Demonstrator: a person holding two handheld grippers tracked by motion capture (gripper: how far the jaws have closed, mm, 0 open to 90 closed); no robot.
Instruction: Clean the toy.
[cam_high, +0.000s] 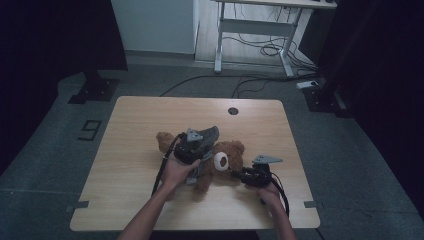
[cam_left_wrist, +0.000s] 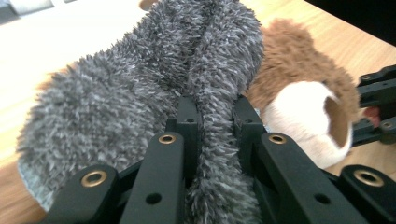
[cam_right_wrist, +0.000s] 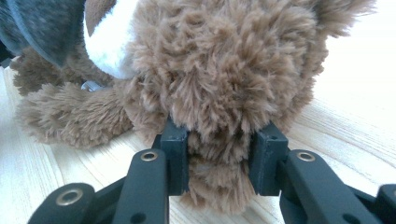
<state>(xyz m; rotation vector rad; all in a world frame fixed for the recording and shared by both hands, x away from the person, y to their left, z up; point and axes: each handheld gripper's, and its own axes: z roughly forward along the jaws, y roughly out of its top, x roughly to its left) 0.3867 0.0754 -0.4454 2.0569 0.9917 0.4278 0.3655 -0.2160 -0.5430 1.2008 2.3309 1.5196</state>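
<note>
A brown teddy bear (cam_high: 227, 156) with a white muzzle lies in the middle of the wooden table (cam_high: 145, 120). A grey fuzzy piece of clothing (cam_high: 209, 134) lies over its body. My left gripper (cam_high: 202, 142) is shut on a fold of that grey fabric (cam_left_wrist: 140, 84), which bunches up between the jaws of the left gripper (cam_left_wrist: 215, 116). The bear's head (cam_left_wrist: 299, 70) is just beyond it. From the right side, my right gripper (cam_high: 236, 172) is shut on a tuft of the bear's brown fur (cam_right_wrist: 224, 60), pinched between the jaws of the right gripper (cam_right_wrist: 222, 140). The grey fabric (cam_right_wrist: 42, 23) hangs at the upper left there.
A round cable hole (cam_high: 233, 111) sits near the table's far edge. Bare wood surrounds the bear on all sides. Beyond the table stand a white desk frame (cam_high: 255, 25) and loose cables (cam_high: 260, 82) on the floor.
</note>
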